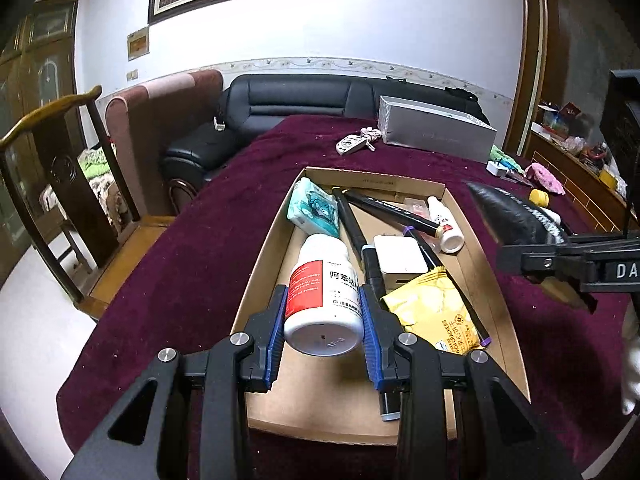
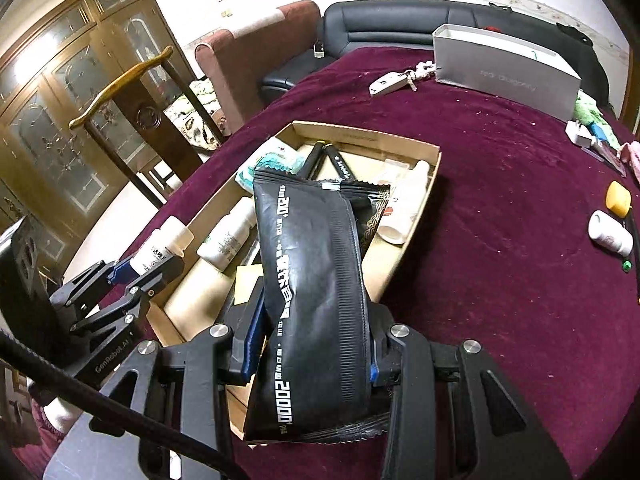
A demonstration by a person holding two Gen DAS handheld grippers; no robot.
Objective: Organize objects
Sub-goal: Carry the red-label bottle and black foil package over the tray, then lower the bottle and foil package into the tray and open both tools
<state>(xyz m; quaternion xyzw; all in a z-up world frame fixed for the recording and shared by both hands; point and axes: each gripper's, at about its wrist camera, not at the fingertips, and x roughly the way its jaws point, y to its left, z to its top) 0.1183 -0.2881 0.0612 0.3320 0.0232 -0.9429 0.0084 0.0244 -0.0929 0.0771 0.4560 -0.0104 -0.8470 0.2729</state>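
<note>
Dark maroon velvet cloth (image 1: 200, 264) covers the counter, with a black leather sofa (image 1: 296, 100) beyond its far edge and a wooden chair (image 1: 60, 168) off its left side.

We judge the sorting well along. The shallow brown cardboard tray (image 1: 500, 280), set mid-counter, already holds a teal tissue pack (image 1: 314, 210), long black marker pens (image 1: 390, 210), a small white squeeze bottle (image 1: 446, 226), a white square box (image 1: 400, 258) and a yellow cracker packet (image 1: 434, 314).

Our left gripper (image 1: 324, 312) hovers over the tray's near end, its jaws pinching a white pill bottle with a red-and-white label (image 1: 324, 292), not yet set down. Our right gripper (image 2: 312, 344) has its jaws clamped on a glossy black foil pouch with white print (image 2: 312, 280), above the tray's near right corner.

Left to gather, it seems: a yellow cap (image 2: 618, 199) and a short white bottle (image 2: 610, 232) near the counter's right edge, plus a key bundle (image 2: 394, 80) and small clutter by the grey box (image 2: 508, 68) at the far edge.

Free tray floor shows at the near end, under the pill bottle. The two grippers sit close here, so the low tray walls and each other are the hazards. Open cloth lies to the right.
</note>
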